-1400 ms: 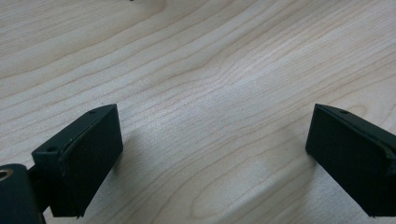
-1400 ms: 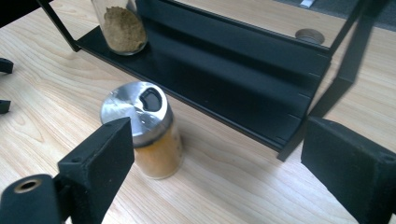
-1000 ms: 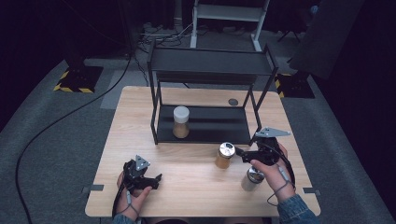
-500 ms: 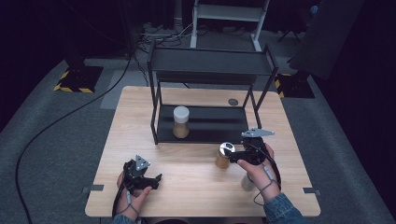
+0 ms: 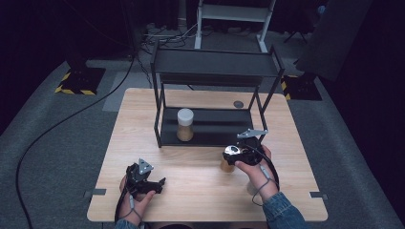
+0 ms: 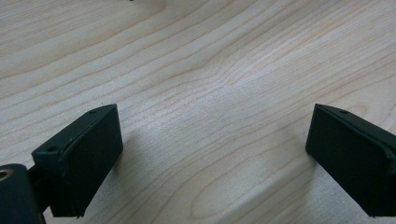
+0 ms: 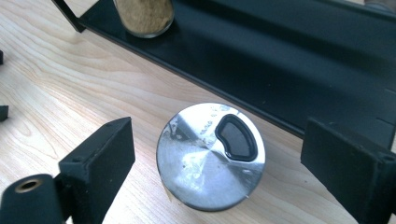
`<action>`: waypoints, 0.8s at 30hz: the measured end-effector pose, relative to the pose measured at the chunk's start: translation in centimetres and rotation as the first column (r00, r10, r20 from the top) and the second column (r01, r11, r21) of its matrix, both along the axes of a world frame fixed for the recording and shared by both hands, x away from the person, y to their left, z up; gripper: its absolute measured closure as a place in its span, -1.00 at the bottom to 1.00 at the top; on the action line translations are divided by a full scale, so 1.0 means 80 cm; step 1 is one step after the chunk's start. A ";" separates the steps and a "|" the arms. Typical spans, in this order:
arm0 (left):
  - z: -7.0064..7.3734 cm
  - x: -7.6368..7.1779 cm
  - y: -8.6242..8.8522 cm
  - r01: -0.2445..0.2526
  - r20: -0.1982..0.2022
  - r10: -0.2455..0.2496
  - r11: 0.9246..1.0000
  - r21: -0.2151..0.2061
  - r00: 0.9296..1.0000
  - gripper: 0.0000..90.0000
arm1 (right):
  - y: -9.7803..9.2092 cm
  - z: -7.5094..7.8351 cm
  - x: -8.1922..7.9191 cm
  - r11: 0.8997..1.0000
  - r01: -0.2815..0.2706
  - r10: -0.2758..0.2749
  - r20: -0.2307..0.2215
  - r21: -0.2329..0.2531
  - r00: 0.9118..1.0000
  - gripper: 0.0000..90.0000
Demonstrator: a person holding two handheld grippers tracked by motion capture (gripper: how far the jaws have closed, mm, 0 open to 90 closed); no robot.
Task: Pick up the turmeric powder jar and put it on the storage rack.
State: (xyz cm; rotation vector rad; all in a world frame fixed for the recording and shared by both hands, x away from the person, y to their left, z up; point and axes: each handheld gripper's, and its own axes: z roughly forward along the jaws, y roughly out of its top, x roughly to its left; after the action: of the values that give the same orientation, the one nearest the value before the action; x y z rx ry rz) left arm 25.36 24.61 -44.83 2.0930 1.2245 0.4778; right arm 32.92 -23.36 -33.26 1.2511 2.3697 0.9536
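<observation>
A spice jar with a shiny silver lid (image 7: 210, 156) stands on the wooden table just in front of the black rack's lower shelf (image 7: 280, 60). My right gripper (image 7: 219, 172) is open, one jaw on each side of the lid and neither touching it. From above, the same jar (image 5: 225, 166) shows its amber body under the right gripper (image 5: 237, 156). A white-lidded jar (image 5: 184, 125) of brown powder stands on the lower shelf. My left gripper (image 5: 149, 182) rests open at the table's front left, and its jaws (image 6: 210, 154) frame only bare wood.
The two-tier black rack (image 5: 215, 64) takes up the middle back of the table (image 5: 143, 109). A small dark disc (image 5: 238, 104) lies behind it. A pale jar (image 5: 251, 187) sits partly hidden by the right wrist. Cables run over the grey floor at the left.
The right gripper has moved left, away from the jar near the front edge, and now straddles the silver-lidded jar. The left gripper has stayed put.
</observation>
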 end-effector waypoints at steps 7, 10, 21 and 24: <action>0.000 0.000 0.000 -0.001 0.001 0.001 1.000 -0.001 1.000 -0.92 | 0.014 0.001 0.015 0.999 -0.009 0.008 -0.043 -0.041 0.999 -0.77; 0.000 0.000 0.000 0.000 0.001 0.000 1.000 -0.001 1.000 -0.92 | 0.017 0.000 0.021 0.999 -0.012 0.009 -0.059 -0.051 0.998 -0.77; 0.000 0.000 0.000 0.000 0.001 0.000 1.000 -0.001 1.000 -0.92 | 0.032 -0.002 0.040 0.996 -0.008 -0.002 -0.124 -0.085 0.992 -0.71; 0.000 0.000 0.000 -0.001 0.001 0.001 1.000 -0.001 1.000 -0.92 | 0.037 -0.002 0.046 0.994 -0.014 -0.002 -0.144 -0.108 0.990 -0.65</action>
State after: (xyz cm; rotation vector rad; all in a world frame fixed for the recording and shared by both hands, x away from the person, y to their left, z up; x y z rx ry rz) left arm 25.35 24.61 -44.85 2.0918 1.2247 0.4781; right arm 36.60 -20.36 -33.40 1.3119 2.4995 0.7472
